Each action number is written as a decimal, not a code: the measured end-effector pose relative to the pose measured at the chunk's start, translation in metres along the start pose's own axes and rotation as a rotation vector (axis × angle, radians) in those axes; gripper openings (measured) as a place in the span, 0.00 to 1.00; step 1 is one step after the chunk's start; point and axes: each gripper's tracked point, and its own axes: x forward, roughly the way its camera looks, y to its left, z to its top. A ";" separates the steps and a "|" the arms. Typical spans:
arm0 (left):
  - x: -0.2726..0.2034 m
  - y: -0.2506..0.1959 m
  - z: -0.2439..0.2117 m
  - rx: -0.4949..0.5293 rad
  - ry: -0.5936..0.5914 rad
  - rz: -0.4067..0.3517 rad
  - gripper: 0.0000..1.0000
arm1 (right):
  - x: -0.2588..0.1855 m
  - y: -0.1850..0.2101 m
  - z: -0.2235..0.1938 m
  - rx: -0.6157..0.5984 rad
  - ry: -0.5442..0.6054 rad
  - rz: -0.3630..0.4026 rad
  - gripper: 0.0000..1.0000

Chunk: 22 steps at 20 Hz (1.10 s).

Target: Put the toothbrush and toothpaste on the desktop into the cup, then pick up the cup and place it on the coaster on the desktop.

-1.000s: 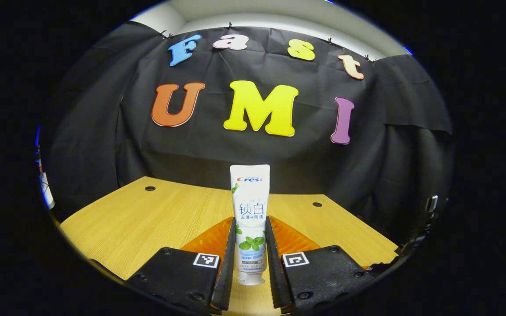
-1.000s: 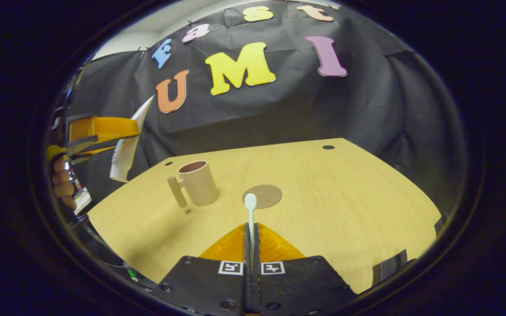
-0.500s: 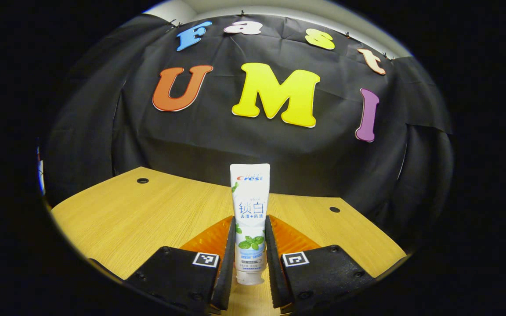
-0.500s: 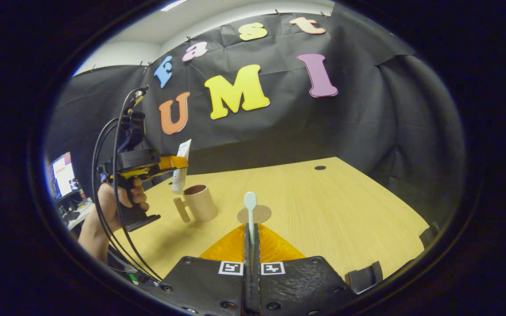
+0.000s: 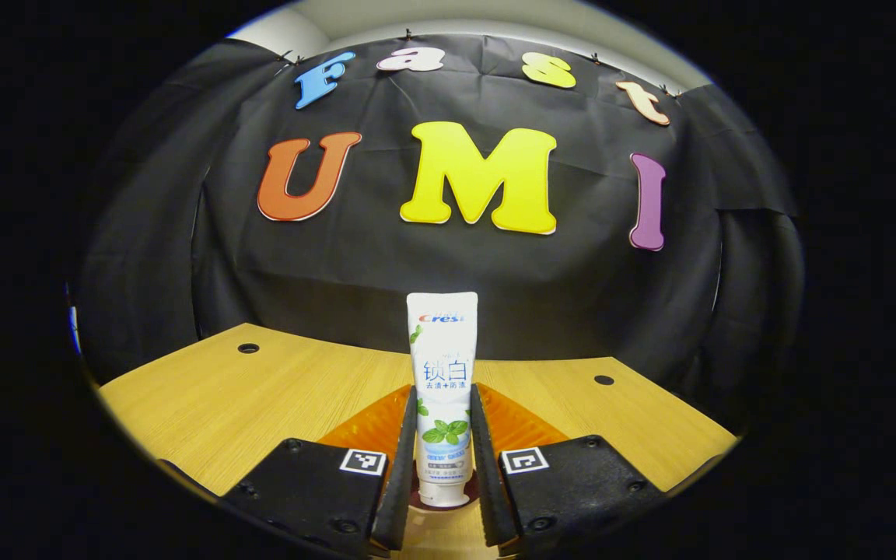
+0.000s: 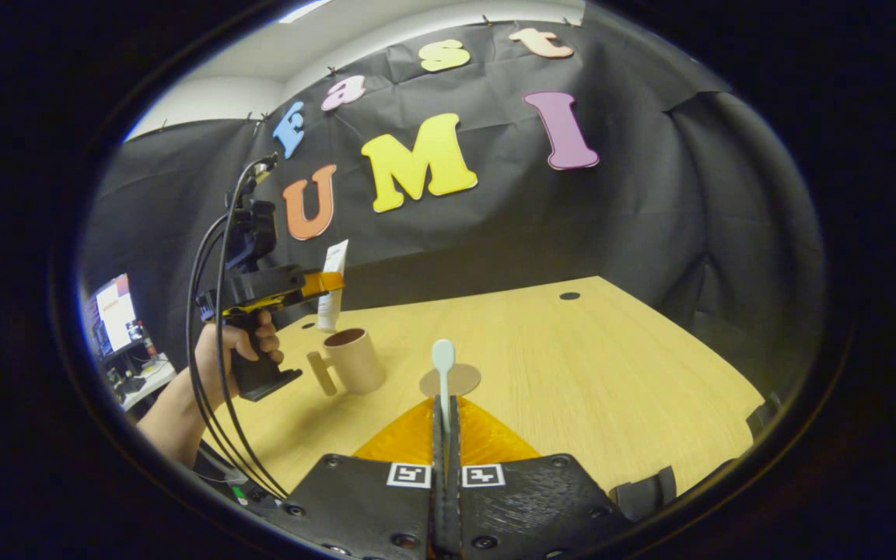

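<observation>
The toothpaste (image 5: 442, 389) is a smooth, glossy white tube, flat and wide at its crimped top and tapering to a round cap at the bottom, printed with green leaves. In the left gripper view it stands upright, cap down, pinched between the two fingers of the left hand-held gripper (image 5: 442, 451), which press on its lower sides. Behind it runs the counter (image 5: 261, 389), a pale wood-grain board with round cable holes near its far edge. The right gripper view looks across the same counter (image 6: 572, 365) and takes in more of it: the left hand-held gripper (image 6: 323, 281), far on the left, is gripped by a person's hand (image 6: 234, 350) with black cables looping down from it. It holds the toothpaste (image 6: 330, 284) upright just above the mouth of the cup (image 6: 353, 362). The cup is a matte, tan cylinder with a straight peg-like handle on its left side, and it stands on the counter. To its right lies the coaster (image 6: 460, 379), a thin, flat brown disc. The right hand-held gripper (image 6: 445, 424) has its fingers pressed together on the slim handle of the toothbrush (image 6: 443, 365), whose rounded, pale head points away and overlaps the coaster in this view.
</observation>
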 end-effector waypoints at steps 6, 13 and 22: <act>0.002 0.007 -0.005 0.002 0.014 0.018 0.43 | 0.000 -0.004 0.000 0.001 0.003 -0.004 0.00; 0.000 0.009 -0.007 0.007 0.025 0.020 0.46 | -0.001 0.000 0.000 -0.021 -0.006 0.003 0.00; -0.018 0.032 0.012 0.014 -0.035 0.058 0.96 | 0.000 0.025 0.013 -0.095 -0.046 0.045 0.00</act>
